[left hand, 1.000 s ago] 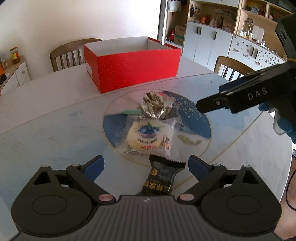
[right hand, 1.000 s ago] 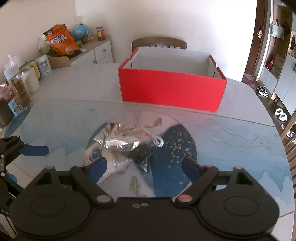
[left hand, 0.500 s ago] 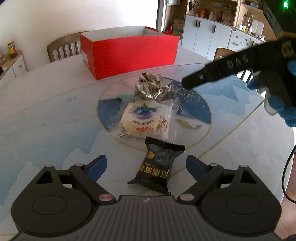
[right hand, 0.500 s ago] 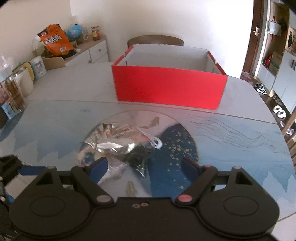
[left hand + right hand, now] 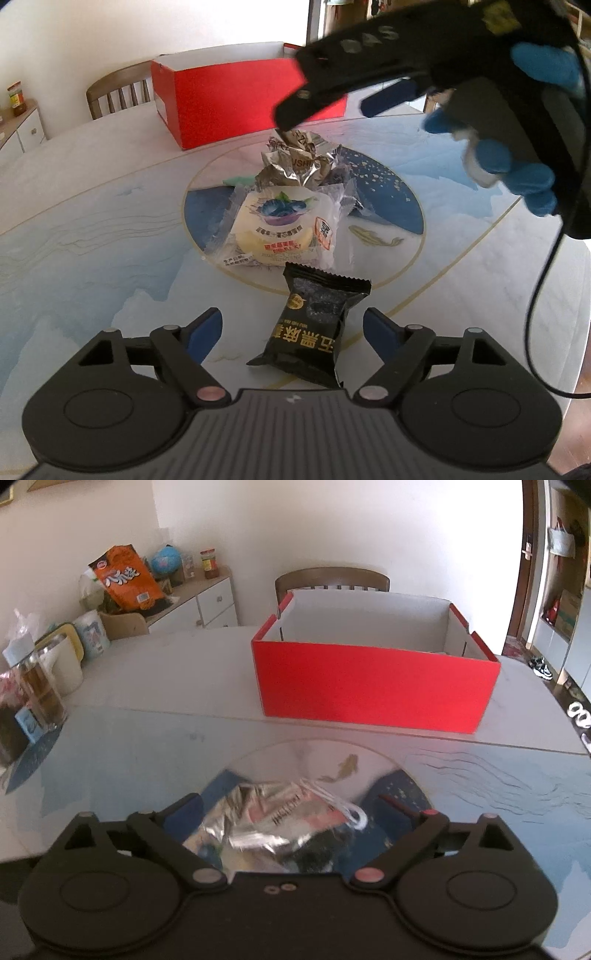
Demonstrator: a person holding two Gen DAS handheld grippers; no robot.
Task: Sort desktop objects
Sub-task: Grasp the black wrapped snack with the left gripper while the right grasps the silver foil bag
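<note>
The black snack packet [image 5: 314, 325] lies on the tabletop [image 5: 92, 258], between the closing but not yet touching jaws of the left hand-held gripper [image 5: 291, 330]. The crumpled foil wrapper [image 5: 273, 823] is framed by the right hand-held gripper [image 5: 290, 812], whose jaws are opening, ungripped. Each packet is best centred before closing, then carried to the red box [image 5: 369, 686].
</note>
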